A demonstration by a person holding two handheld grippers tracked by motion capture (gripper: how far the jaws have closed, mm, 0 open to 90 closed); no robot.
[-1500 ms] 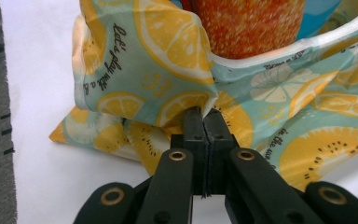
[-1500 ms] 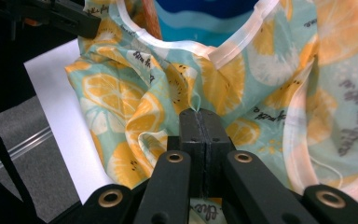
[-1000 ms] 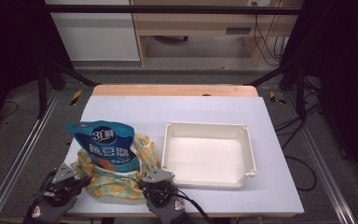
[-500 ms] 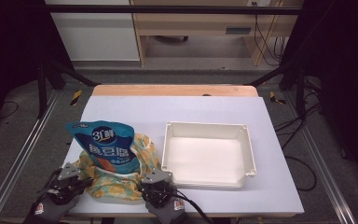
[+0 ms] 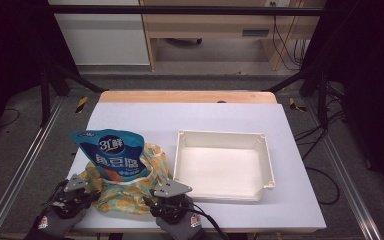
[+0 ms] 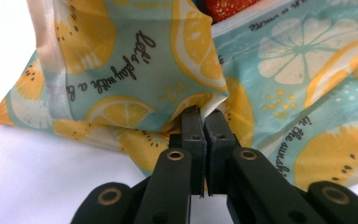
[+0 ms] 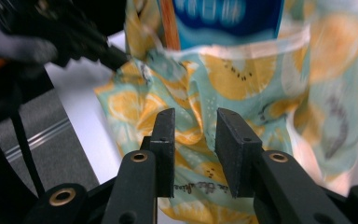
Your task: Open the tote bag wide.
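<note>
A blue snack pouch [image 5: 112, 155] stands upright inside a soft bag printed with lemons [image 5: 125, 195] at the table's front left. My left gripper [image 5: 92, 192] is at the bag's left front corner. In the left gripper view it [image 6: 204, 119] is shut on a pinched fold of the lemon bag [image 6: 284, 70]. My right gripper [image 5: 153, 196] is at the bag's right front edge. In the right gripper view it [image 7: 193, 128] is open, with the lemon bag [image 7: 242, 74] bunched just ahead of and between the jaws and the blue pouch [image 7: 223, 14] above.
A white rectangular tray [image 5: 180, 160] with nothing in it lies right of the bag, almost touching it. The other gripper and a gloved hand [image 7: 23, 44] show at the upper left of the right gripper view. The table's front edge is just beneath both grippers.
My left gripper has edged forward and inward onto the bag's corner. The right gripper has barely moved, and the pouch and tray are where they were.
</note>
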